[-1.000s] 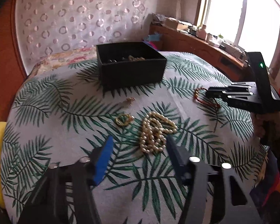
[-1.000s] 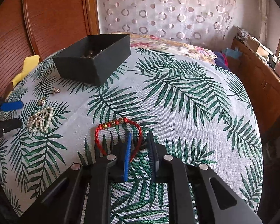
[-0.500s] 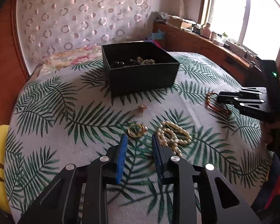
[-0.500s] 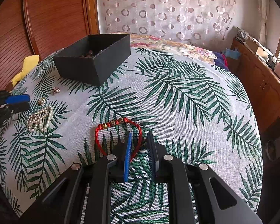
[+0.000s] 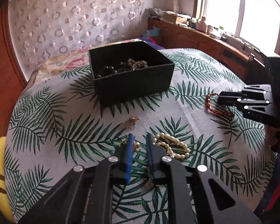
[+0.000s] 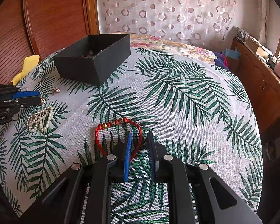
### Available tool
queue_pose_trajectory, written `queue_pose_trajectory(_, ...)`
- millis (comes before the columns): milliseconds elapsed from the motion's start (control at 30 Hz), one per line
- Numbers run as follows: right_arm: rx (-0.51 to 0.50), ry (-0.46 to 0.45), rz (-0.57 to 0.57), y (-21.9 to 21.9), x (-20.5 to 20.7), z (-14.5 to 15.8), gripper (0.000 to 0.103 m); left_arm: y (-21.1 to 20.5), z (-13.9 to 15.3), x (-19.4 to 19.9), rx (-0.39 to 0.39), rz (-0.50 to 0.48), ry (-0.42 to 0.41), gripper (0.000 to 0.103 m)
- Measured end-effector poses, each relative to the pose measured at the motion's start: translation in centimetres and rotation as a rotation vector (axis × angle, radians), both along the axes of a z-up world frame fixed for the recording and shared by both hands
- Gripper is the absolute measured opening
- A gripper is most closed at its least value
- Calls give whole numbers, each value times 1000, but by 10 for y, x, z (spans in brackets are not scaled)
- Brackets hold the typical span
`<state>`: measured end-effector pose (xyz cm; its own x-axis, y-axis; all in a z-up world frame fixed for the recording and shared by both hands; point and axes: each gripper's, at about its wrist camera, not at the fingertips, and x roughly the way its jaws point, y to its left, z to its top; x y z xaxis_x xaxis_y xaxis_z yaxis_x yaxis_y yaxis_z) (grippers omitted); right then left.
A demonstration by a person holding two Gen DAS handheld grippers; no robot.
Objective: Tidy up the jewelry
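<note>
Blue-padded left tongs (image 5: pixel 139 141) low, narrowly open around gold earring (image 5: pixel 135 145), right tongs (image 6: pixel 140 140) narrowly open straddling red bracelet (image 6: pixel 119 130)

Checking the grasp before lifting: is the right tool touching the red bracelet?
Cannot tell. In the right wrist view the red bracelet's cord runs between the fingers of the right tool, which stand slightly apart, but neither contact nor gap shows plainly.

Left wrist view: low and close over the palm-leaf-printed cloth surface (image 5: pixel 46 112), facing the open black rectangular box (image 5: pixel 132 82) and the window beyond. Right wrist view: low too, further right, facing the box (image 6: pixel 95 63) and the ring-patterned curtain. Shared: box, white pearl strand (image 5: pixel 173 145) (image 6: pixel 40 119), red cord bracelet with gold beads (image 5: pixel 214 106) (image 6: pixel 117 132); each view shows the other gripper.
</note>
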<state>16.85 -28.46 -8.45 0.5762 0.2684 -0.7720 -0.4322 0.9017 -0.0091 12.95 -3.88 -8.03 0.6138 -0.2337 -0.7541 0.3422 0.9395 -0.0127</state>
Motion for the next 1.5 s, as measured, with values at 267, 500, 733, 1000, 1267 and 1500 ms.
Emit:
queue_pose_trajectory(267, 0, 0, 0, 0, 0, 0, 19, 1, -10, 3, 40, 22, 24, 12)
queue_pose_trajectory(500, -1, -1, 0, 0, 0, 0, 15, 3, -8, 2, 28, 17, 10, 10)
queue_pose_trajectory(733, -21, -32, 23, 7, -3, 4, 3, 7, 8, -4, -18, 12, -26, 9)
queue_pose_trajectory(1000, 26, -105, 39, 10, -9, 37, 3, 7, 32, -7, -61, 7, -81, 9)
queue_pose_trajectory(1267, 68, -176, 85, 22, -4, 71, 3, 10, 45, 5, -78, 7, -110, 9)
queue_pose_trajectory(1500, 93, -192, 130, 37, 9, 83, 3, 14, 55, 18, -92, 17, -121, 9)
